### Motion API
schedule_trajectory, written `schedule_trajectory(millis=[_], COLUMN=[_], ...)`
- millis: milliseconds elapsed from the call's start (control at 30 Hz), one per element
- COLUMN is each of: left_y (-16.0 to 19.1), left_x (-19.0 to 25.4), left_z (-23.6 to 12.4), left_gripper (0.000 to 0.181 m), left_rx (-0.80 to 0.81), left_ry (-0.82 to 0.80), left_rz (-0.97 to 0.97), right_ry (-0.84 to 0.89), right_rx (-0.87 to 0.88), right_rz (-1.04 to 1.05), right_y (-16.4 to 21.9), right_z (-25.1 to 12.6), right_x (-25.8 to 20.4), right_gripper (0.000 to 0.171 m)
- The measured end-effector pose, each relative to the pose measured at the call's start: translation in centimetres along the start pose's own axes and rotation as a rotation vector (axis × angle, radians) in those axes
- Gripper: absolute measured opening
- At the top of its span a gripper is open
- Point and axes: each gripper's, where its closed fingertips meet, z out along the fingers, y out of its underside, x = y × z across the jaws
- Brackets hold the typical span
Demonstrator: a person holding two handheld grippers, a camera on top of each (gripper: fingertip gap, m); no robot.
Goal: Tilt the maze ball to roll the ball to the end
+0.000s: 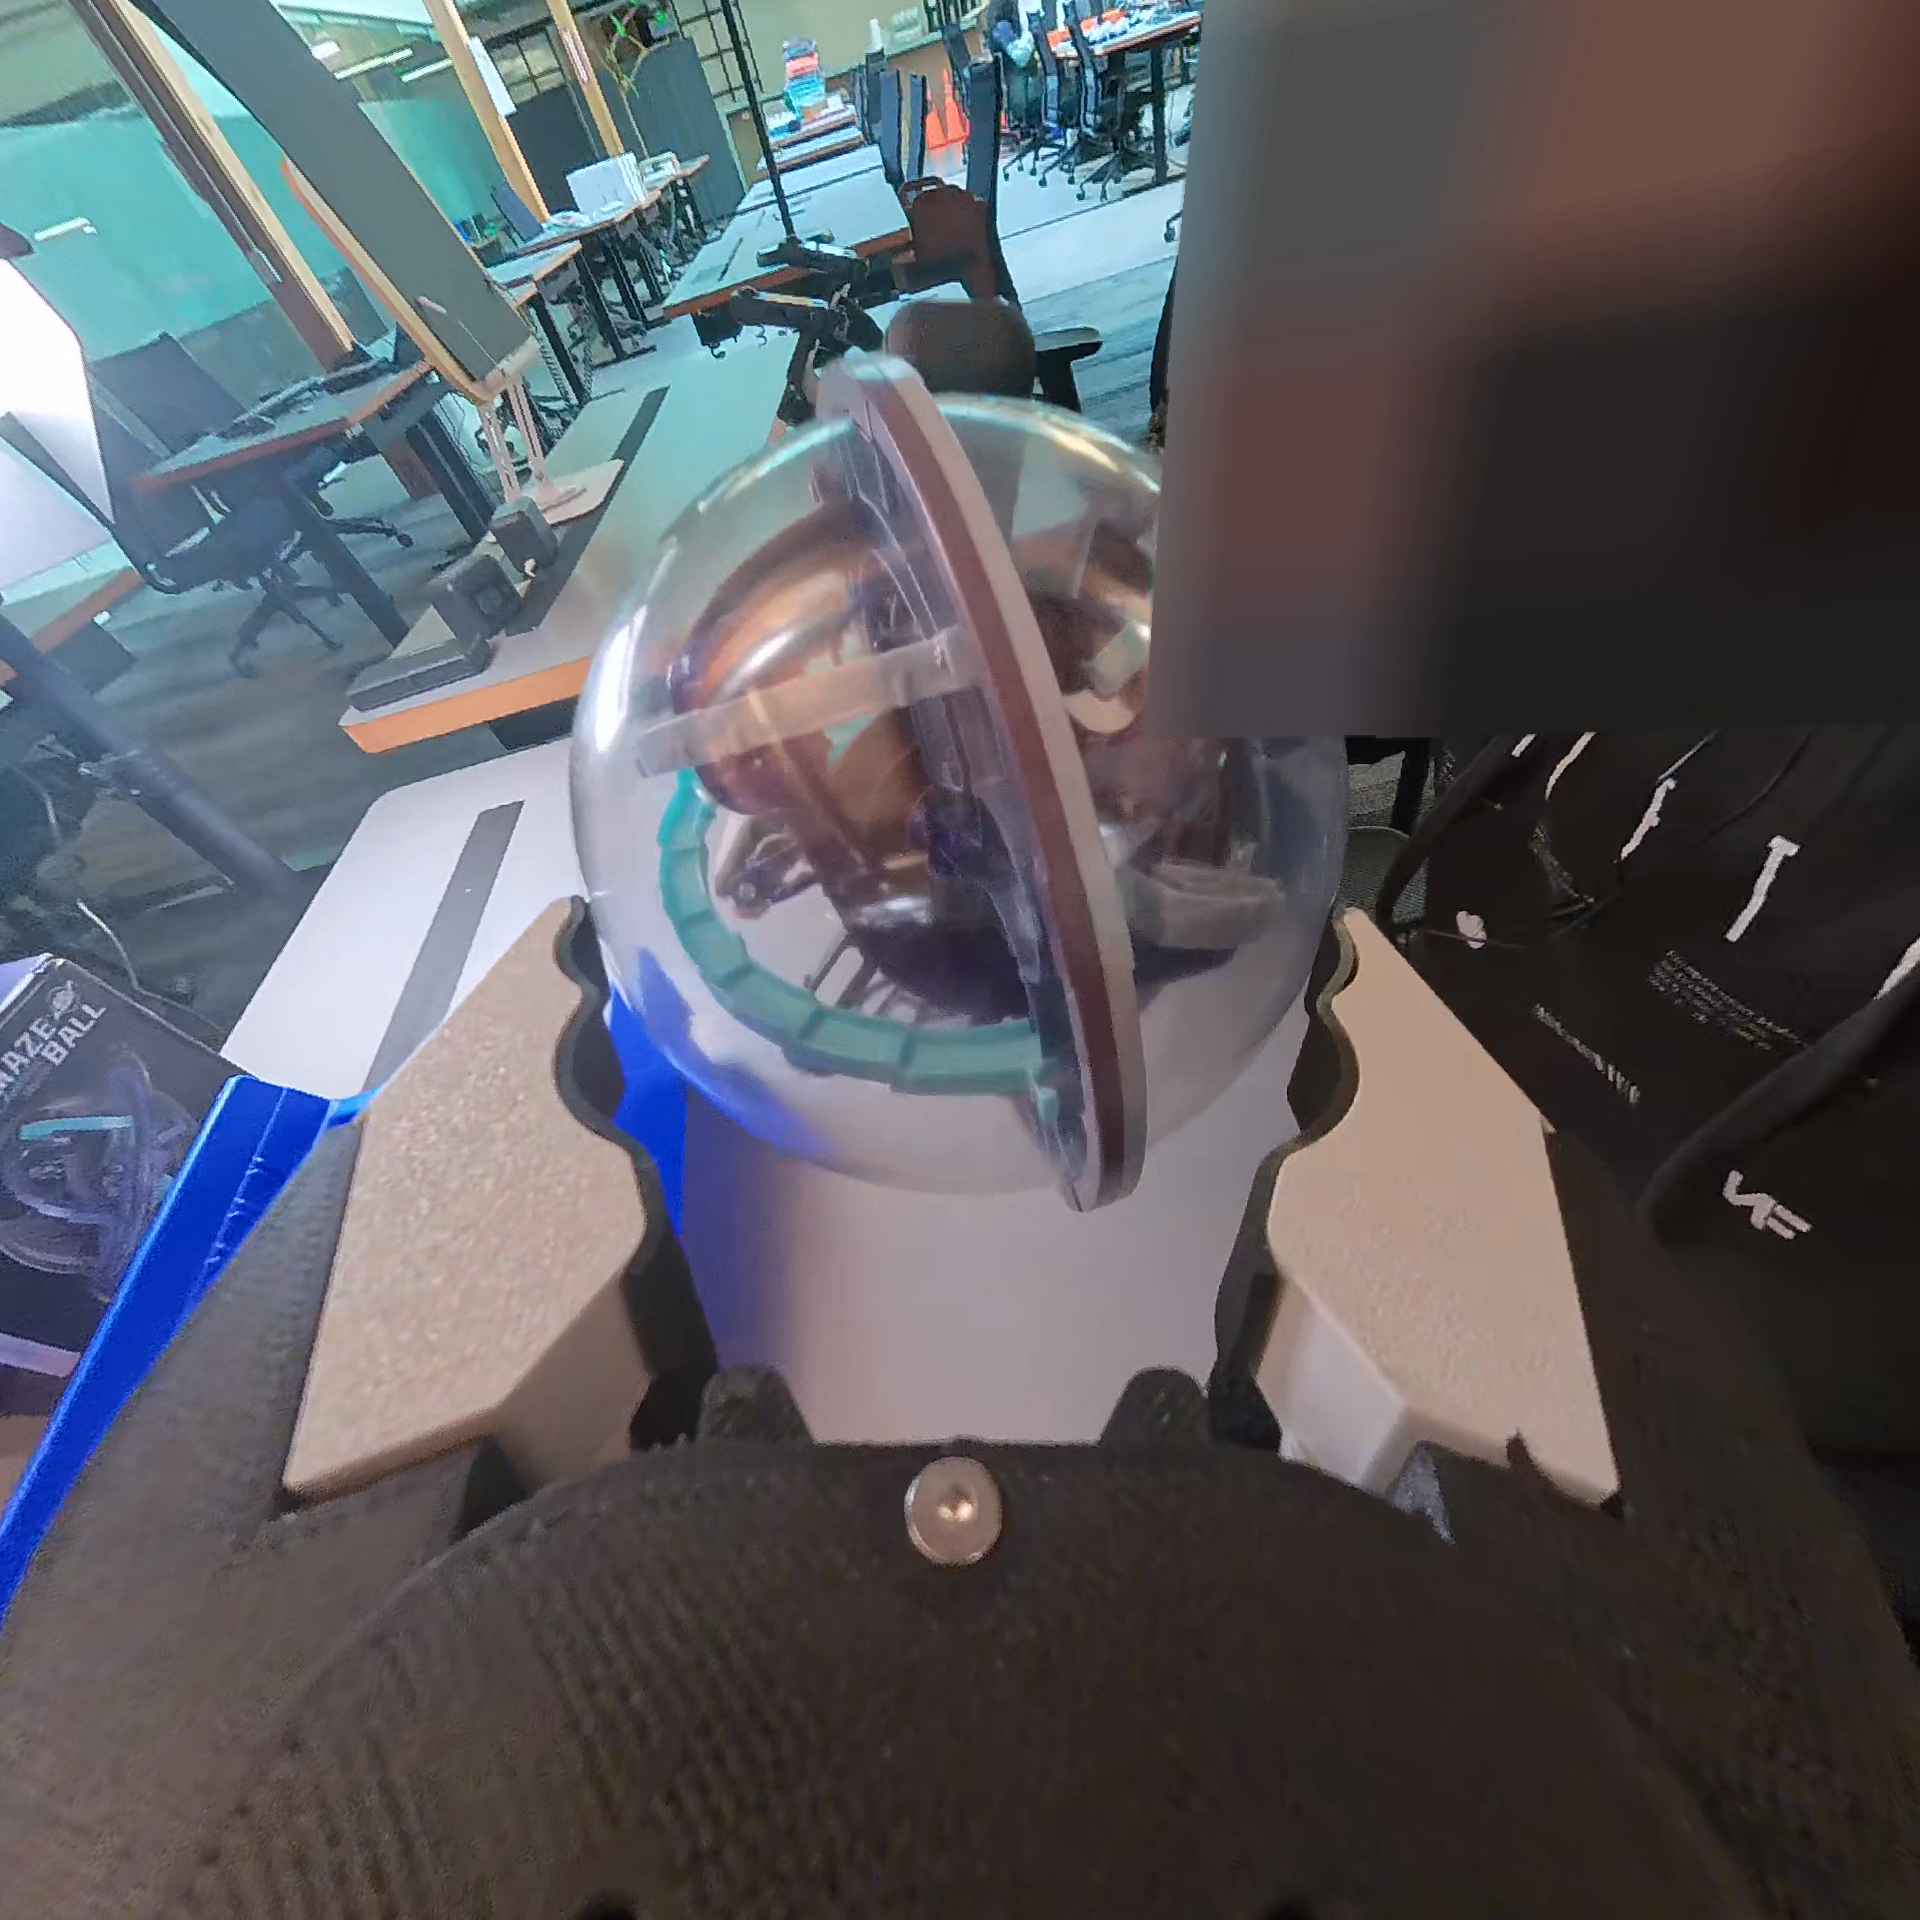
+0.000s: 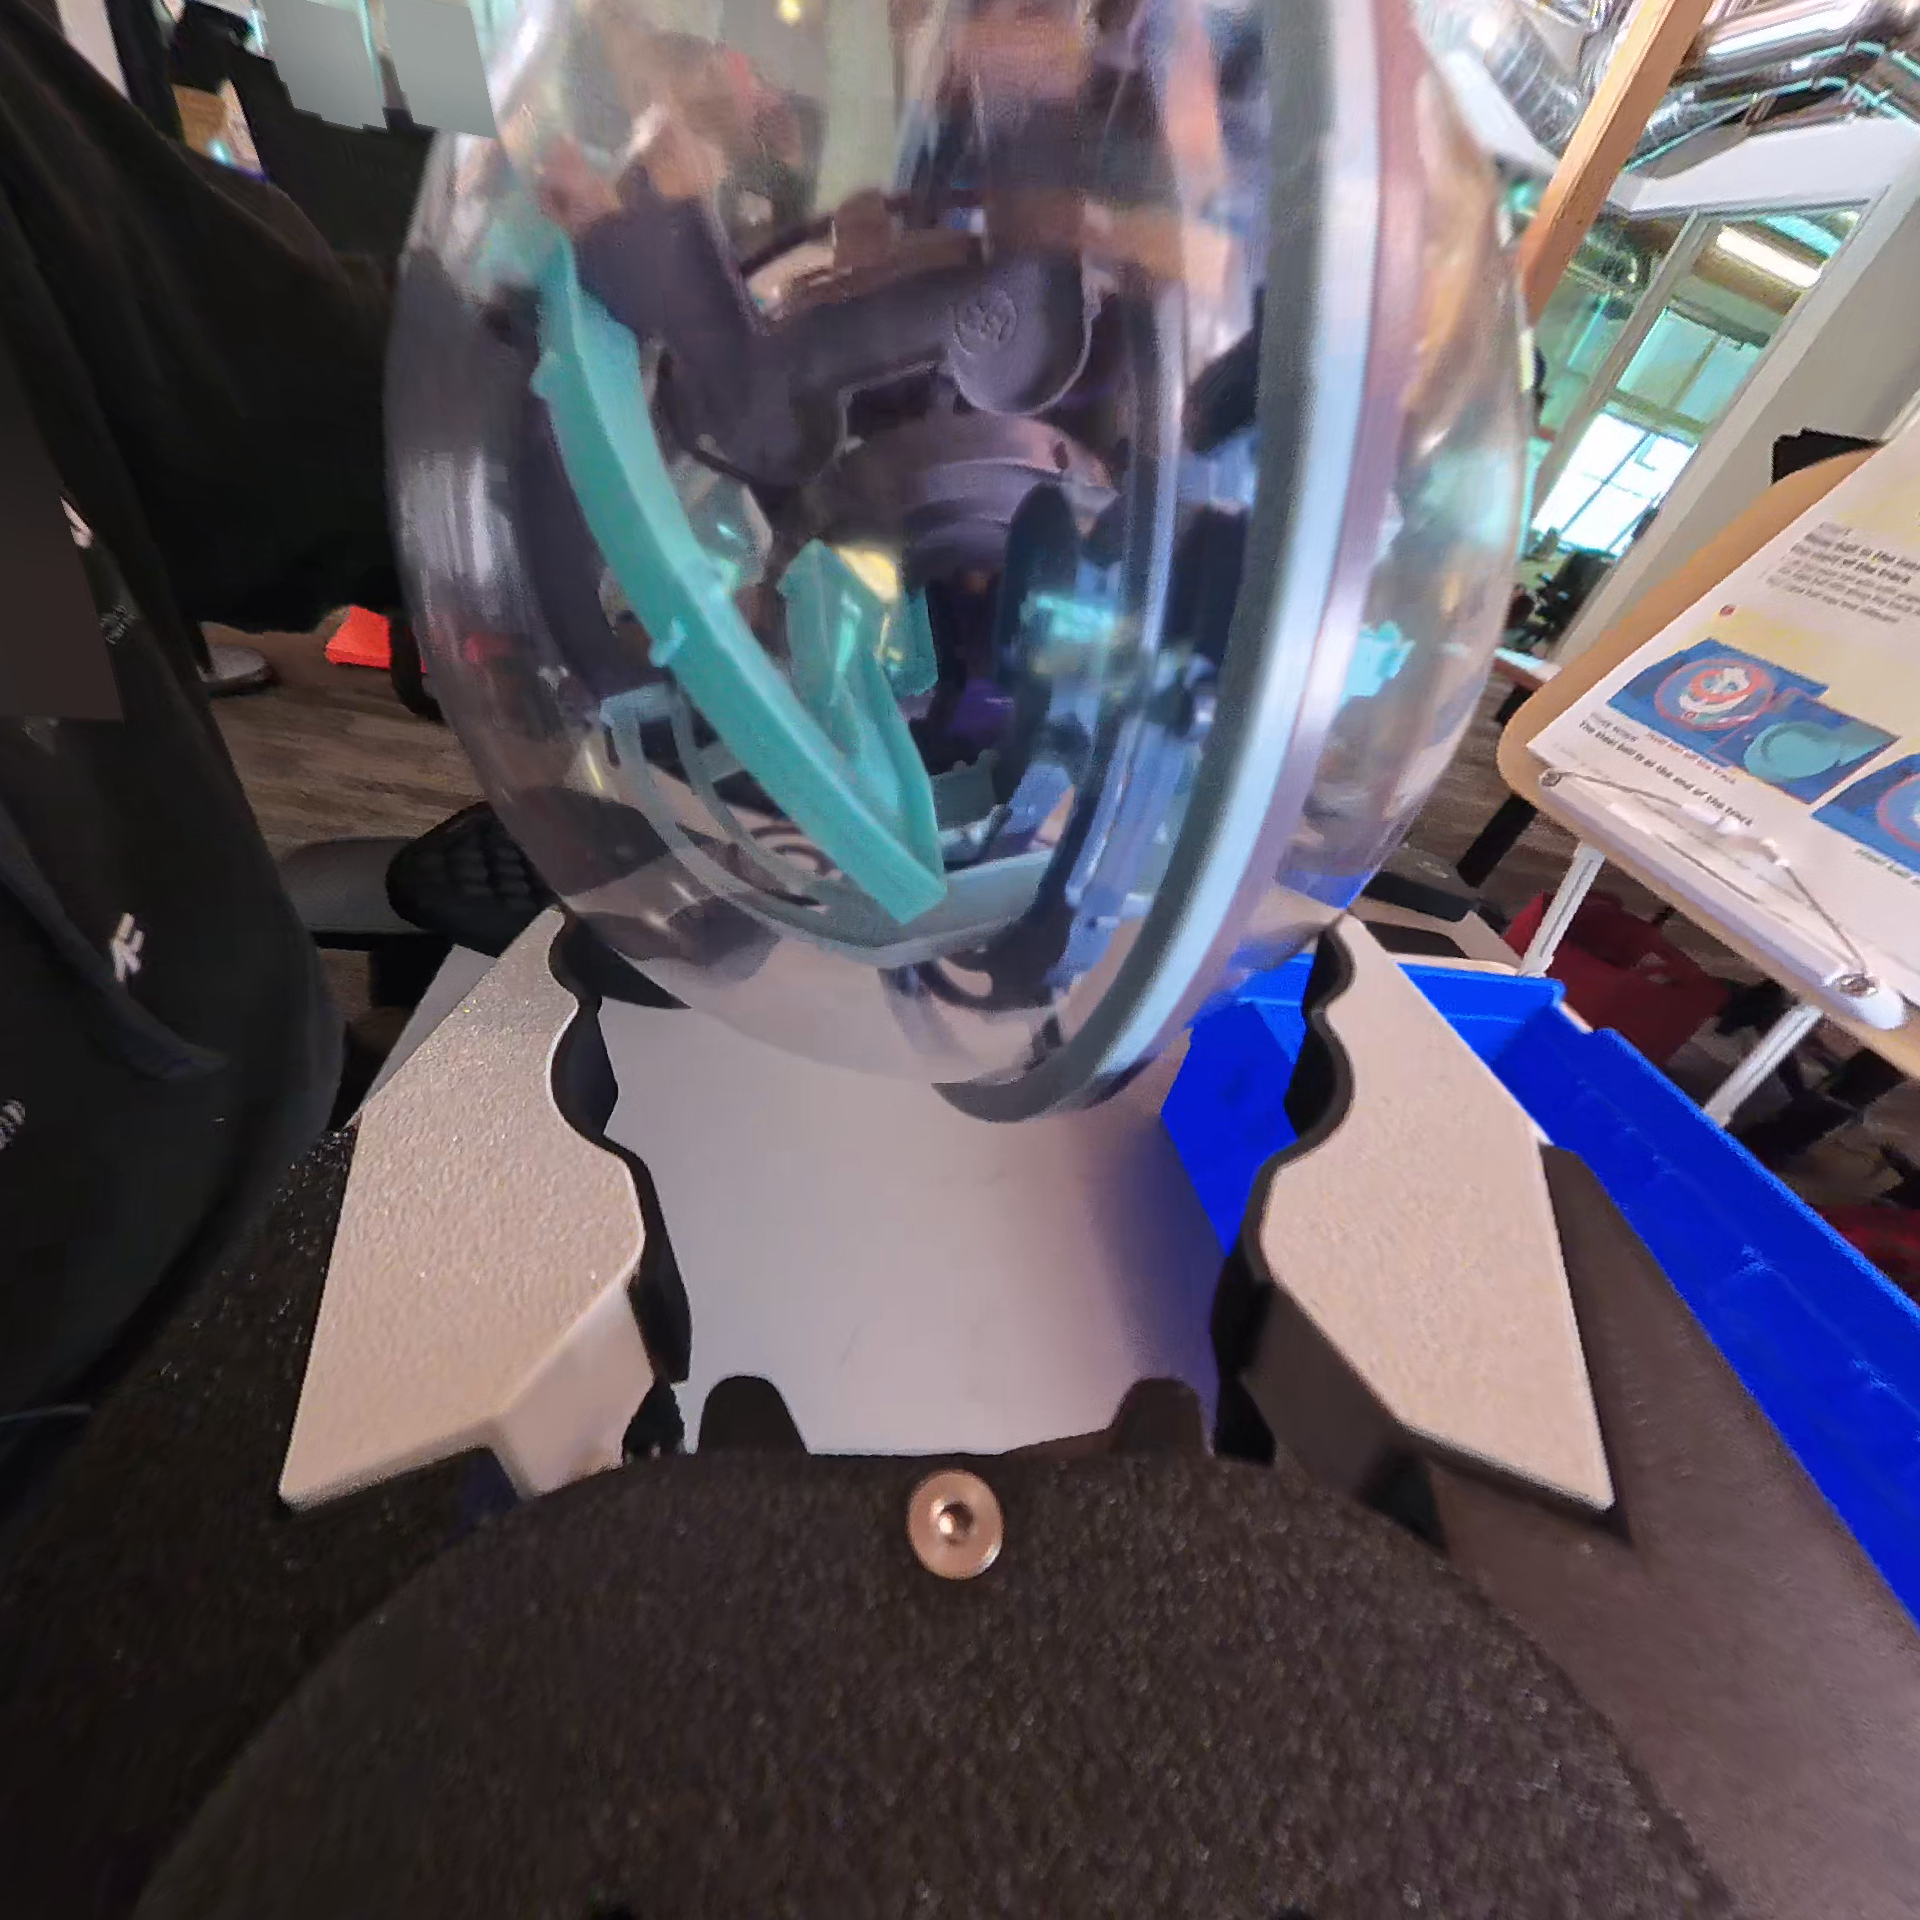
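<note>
In the left wrist view, the clear maze ball [image 1: 935,790] is seen between the tips of the left tongs [image 1: 956,956], raised above the white desk [image 1: 935,1309]. Its sides are touched by the two black-edged fingers [image 1: 592,997], which are spread wide to about the sphere's width, so the ball is gripped there. The ball's equator rim [image 1: 1039,790] is tilted steeply, nearly on edge, and a teal track [image 1: 727,966] curves inside the near half. The small rolling ball cannot be made out. To the left of the tongs a blue bin [image 1: 156,1247] is seen, and beyond it a printed box [image 1: 73,1122]. To the right a person's dark garment [image 1: 1662,987] is visible.

In the right wrist view, the same sphere [image 2: 935,520] fills the space ahead of the right tongs [image 2: 951,956] (very close to the lens). The fingers [image 2: 1340,997] are held wide apart at its lower sides; whether real contact is made cannot be told. The teal track [image 2: 748,707] runs diagonally inside. The blue bin [image 2: 1662,1195] lies to the right, with an instruction sheet on a board [image 2: 1714,748] beyond it.
</note>
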Motion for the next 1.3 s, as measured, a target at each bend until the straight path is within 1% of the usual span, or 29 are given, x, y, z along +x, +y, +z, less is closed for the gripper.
schedule_trajectory(millis=[200,433,533,800,933,1067,1233,1300], left_y=[1.6,0.9,-0.3,-5.2,-7.0,-8.4,-8.5,-8.6], left_x=[-0.7,-2.1,-2.9,-5.5,-6.0,-5.5,-5.3,-5.2], left_z=[0.5,0.0,-0.5,-2.3,-3.2,-4.0,-4.6,-5.0], left_gripper=[0.132,0.131,0.131,0.130,0.129,0.128,0.128,0.127], left_rx=[-0.018,0.058,0.094,0.178,0.194,0.153,0.107,0.112], left_ry=[-0.036,-0.056,-0.065,-0.096,-0.111,-0.128,-0.136,-0.139], left_rz=[0.025,0.018,0.014,0.020,0.082,0.174,0.198,0.197], right_ry=[-0.023,-0.042,-0.052,-0.082,-0.083,-0.074,-0.073,-0.076], right_rx=[0.009,0.000,0.007,0.030,0.044,0.052,0.081,0.094], right_rz=[-0.041,-0.055,-0.055,-0.063,-0.117,-0.208,-0.233,-0.234], right_y=[-2.8,-5.3,-7.0,-13.2,-15.8,-17.1,-17.5,-17.8], right_z=[-1.8,-1.8,-1.8,-1.8,-1.6,-1.4,-1.0,-0.7], right_x=[0.9,2.3,3.2,6.1,6.4,5.8,5.5,5.4], right_gripper=[0.132,0.132,0.132,0.131,0.133,0.132,0.133,0.133])
